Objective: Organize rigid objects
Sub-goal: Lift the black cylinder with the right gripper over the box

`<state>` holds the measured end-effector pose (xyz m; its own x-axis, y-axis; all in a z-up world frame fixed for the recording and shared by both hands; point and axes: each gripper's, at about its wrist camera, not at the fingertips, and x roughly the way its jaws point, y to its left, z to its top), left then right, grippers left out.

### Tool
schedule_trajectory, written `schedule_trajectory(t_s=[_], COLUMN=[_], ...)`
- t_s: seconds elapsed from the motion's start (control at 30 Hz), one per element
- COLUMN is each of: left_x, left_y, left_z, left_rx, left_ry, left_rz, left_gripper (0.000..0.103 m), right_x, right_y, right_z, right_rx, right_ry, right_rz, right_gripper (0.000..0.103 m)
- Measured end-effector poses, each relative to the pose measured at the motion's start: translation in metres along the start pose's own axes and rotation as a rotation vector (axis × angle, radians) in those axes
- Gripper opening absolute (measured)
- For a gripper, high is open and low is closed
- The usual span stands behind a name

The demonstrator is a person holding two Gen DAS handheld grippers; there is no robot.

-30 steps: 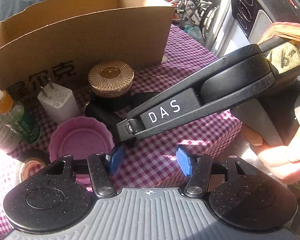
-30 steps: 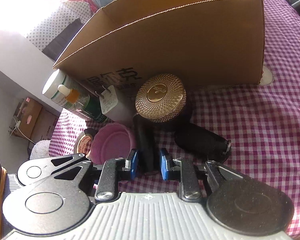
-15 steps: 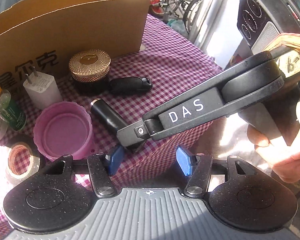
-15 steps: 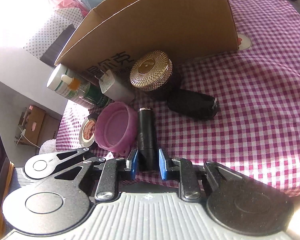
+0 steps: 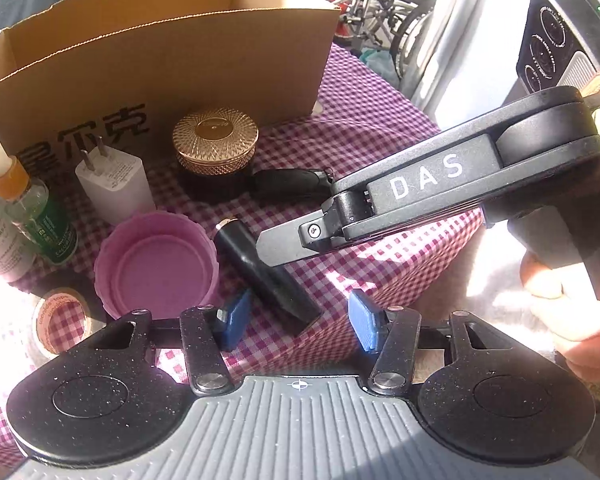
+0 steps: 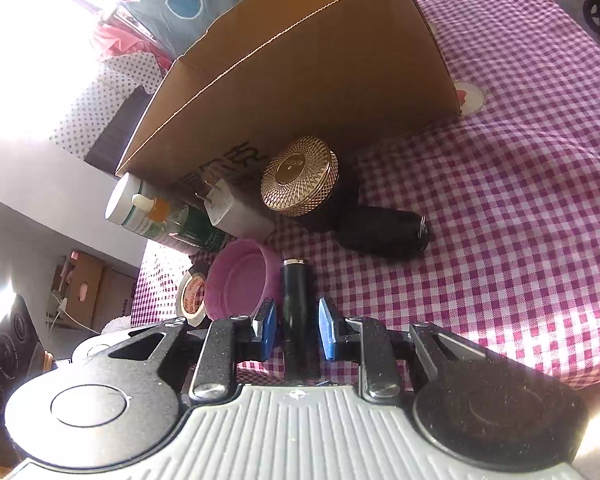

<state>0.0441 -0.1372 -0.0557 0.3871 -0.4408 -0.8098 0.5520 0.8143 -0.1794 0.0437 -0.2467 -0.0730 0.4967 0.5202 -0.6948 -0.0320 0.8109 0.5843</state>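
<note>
A black tube [image 5: 260, 264] [image 6: 296, 292] lies on the checked cloth near the table's front edge. My right gripper [image 6: 297, 330] straddles its middle; the jaws are opening, and a thin gap shows between each blue pad and the tube. In the left wrist view, one right finger [image 5: 276, 248] reaches over the tube. My left gripper [image 5: 300, 322] hovers at the table edge with its jaws closing. The tube's near end shows between the left pads, untouched. A cardboard box [image 5: 180, 60] [image 6: 320, 92] stands open at the back.
Before the box stand a gold-lidded jar [image 5: 215, 140], a black fob [image 5: 288, 184], a white charger [image 5: 114, 184], a dropper bottle [image 5: 32, 216], a pink lid [image 5: 160, 268] and a tape roll [image 5: 60, 320]. A hand [image 5: 560, 300] holds the right gripper. Open cloth [image 6: 500, 200] lies right.
The black tube has been drawn away from the jar toward the table's front edge. The right pads, tight on it before, now stand slightly off it. The left pads have narrowed a little.
</note>
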Motion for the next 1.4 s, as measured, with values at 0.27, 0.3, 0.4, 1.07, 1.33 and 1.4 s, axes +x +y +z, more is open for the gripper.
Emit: schedule_trajectory(t_s=[0.27, 0.3, 0.4, 1.07, 1.33, 1.4], left_x=[0.001, 0.002, 0.002, -0.025, -0.075, -0.088], left_y=[0.001, 0.002, 0.001, -0.011, -0.010, -0.006], left_z=[0.002, 0.002, 0.004, 0.000, 0.018, 0.028], left_rx=[-0.006, -0.006, 0.009, 0.077, 0.113, 0.116], left_ry=[-0.004, -0.004, -0.007, -0.100, -0.231, -0.259], left_rz=[0.018, 0.023, 0.041, 0.078, 0.099, 0.104], left_gripper=[0.038, 0.037, 0.036, 0.032, 0.032, 0.032], right_x=[0.016, 0.015, 0.015, -0.014, -0.052, -0.060], right_y=[0.002, 0.002, 0.002, 0.008, 0.052, 0.070], right_z=[0.001, 0.001, 0.001, -0.007, 0.009, 0.019], right_rx=[-0.006, -0.006, -0.019, 0.002, -0.071, -0.105], right_ry=[0.048, 0.049, 0.051, -0.034, -0.146, -0.177], right_rz=[-0.013, -0.013, -0.015, 0.019, 0.033, 0.033], right_gripper=[0.026, 0.026, 0.025, 0.025, 0.025, 0.025])
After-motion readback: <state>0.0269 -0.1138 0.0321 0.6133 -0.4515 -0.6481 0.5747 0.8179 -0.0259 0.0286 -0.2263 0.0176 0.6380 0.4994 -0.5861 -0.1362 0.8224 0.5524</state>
